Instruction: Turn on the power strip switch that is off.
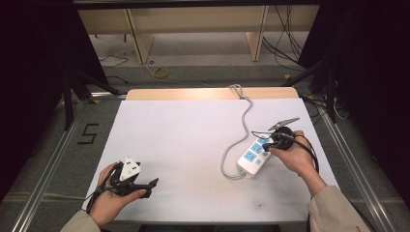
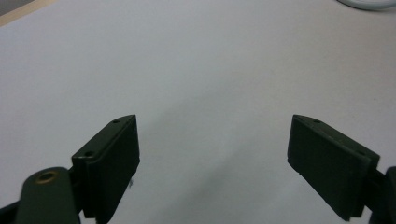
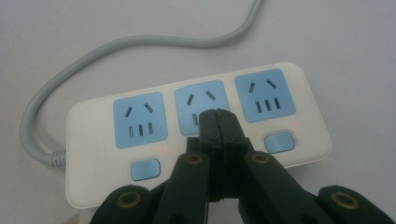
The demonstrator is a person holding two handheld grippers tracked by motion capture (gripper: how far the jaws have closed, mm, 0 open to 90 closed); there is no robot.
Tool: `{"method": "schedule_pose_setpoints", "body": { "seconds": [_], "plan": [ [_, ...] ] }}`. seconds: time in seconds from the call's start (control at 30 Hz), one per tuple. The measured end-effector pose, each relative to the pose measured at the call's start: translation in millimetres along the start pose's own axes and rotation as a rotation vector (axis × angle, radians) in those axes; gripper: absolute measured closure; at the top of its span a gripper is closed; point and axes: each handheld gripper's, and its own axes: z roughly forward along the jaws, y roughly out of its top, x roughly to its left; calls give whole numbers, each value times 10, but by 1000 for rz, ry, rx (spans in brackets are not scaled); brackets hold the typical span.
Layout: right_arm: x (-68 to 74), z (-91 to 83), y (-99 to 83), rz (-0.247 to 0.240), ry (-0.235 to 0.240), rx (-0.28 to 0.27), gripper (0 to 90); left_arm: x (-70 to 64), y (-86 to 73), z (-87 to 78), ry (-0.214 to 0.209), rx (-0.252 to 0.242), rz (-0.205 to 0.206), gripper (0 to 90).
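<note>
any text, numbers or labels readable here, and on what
"5": black figure marked on the grey floor left of the white-covered table.
White three-socket power strip with blue faces: no brand or lettering visible, just small red lights by its blue buttons.
Black tongs: no readable marking.

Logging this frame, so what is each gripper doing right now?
Left gripper: open, holding nothing.
Right gripper: closed, empty, tips over the power strip.
</note>
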Motion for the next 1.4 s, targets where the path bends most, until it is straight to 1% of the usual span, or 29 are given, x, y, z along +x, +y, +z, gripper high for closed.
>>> {"method": "schedule_pose_setpoints", "body": {
  "seconds": [0.7,0.93,1.4],
  "plan": [
    [-9,64,-1,0,3,59,900,-6,0,3,-2,-1,2,166],
    [-9,76,-6,-6,4,71,900,-4,2,2,-2,-2,3,166],
    [3,80,-4,-2,7,79,900,-8,2,4,-2,-1,4,166]
  ]
}}
